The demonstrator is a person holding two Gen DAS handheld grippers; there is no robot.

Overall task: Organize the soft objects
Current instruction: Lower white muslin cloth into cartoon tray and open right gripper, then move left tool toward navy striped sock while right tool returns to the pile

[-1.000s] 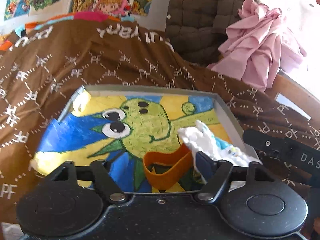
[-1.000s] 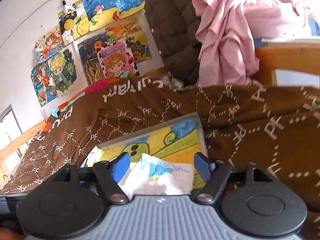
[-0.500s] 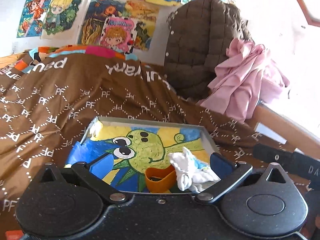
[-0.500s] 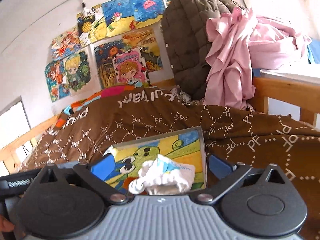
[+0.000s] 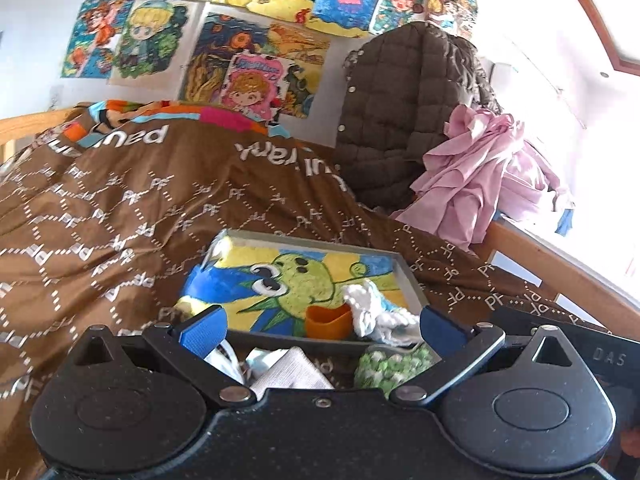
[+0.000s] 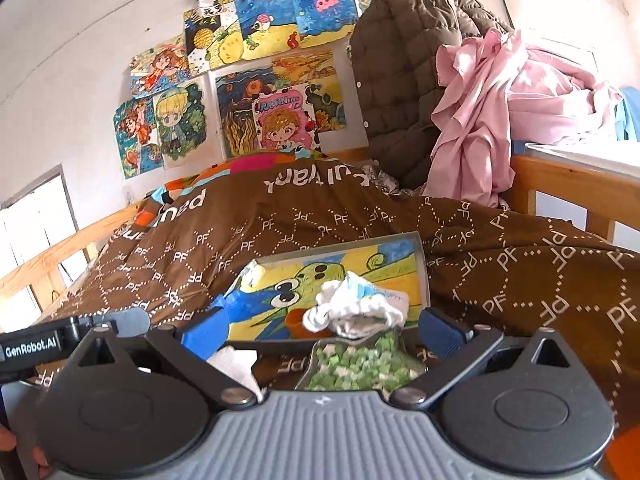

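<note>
Brown bedding (image 5: pixel 120 216) fills the left wrist view, bearing a tray (image 5: pixel 410 280) at 12 o'clock that holds an orange band (image 5: pixel 326 322) and a white cloth (image 5: pixel 376 314), while the left gripper (image 5: pixel 322 326) gapes wide and empty above a folded cloth (image 5: pixel 288 370) at 6 o'clock, with a green knit piece (image 5: pixel 390 364) toward 4. From the right wrist view the right gripper (image 6: pixel 320 330) is likewise wide and empty, with the green piece (image 6: pixel 356 364) lying dead between its fingers, so I judge the right hand nearer to it and the tray straight ahead.
</note>
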